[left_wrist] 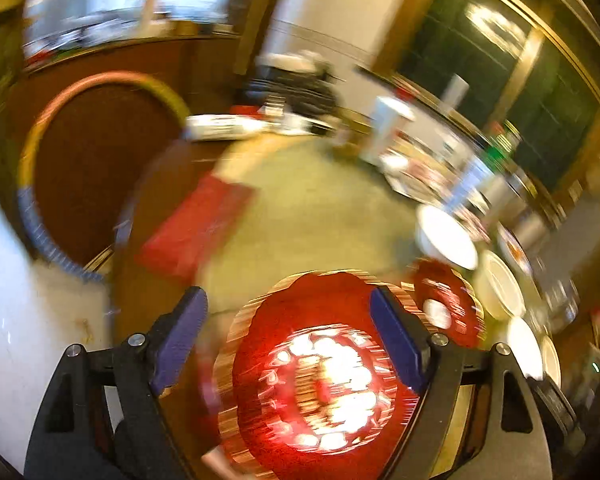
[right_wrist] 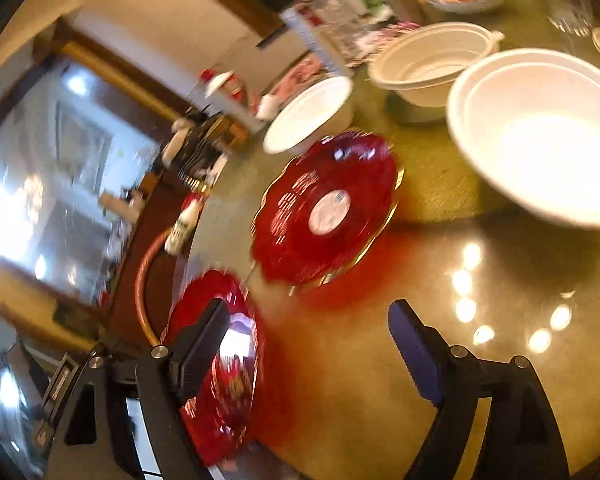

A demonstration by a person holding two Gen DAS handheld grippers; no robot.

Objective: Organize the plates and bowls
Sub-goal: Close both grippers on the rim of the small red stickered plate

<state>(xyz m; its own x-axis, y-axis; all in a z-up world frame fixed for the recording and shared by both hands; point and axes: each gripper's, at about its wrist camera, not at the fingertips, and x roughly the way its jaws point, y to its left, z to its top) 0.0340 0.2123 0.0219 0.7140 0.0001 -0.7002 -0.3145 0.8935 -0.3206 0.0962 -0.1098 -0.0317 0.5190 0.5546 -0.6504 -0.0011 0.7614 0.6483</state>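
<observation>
In the left wrist view a red plate with a gold scalloped rim (left_wrist: pixel 316 380) lies on the glass table top just below my left gripper (left_wrist: pixel 290 336). The gripper stands open, and its right finger overlaps the plate's edge without pressing on it. A second red plate with a white label (left_wrist: pixel 446 304) lies to the right, beside a row of white bowls (left_wrist: pixel 500 284). In the right wrist view my right gripper (right_wrist: pixel 310 348) is open over bare table, with nothing between its fingers. The labelled red plate (right_wrist: pixel 328 208) lies ahead and the other red plate (right_wrist: pixel 220 368) sits behind the left finger. White bowls (right_wrist: pixel 540 136) stand at the right.
A round-backed brown chair (left_wrist: pixel 100 168) stands to the left of the table, and a red cloth (left_wrist: pixel 196 228) lies on the table near it. Bottles, boxes and packets (left_wrist: pixel 384 128) crowd the far side. A small bottle (right_wrist: pixel 184 224) and a drinking glass (right_wrist: pixel 572 12) also stand there.
</observation>
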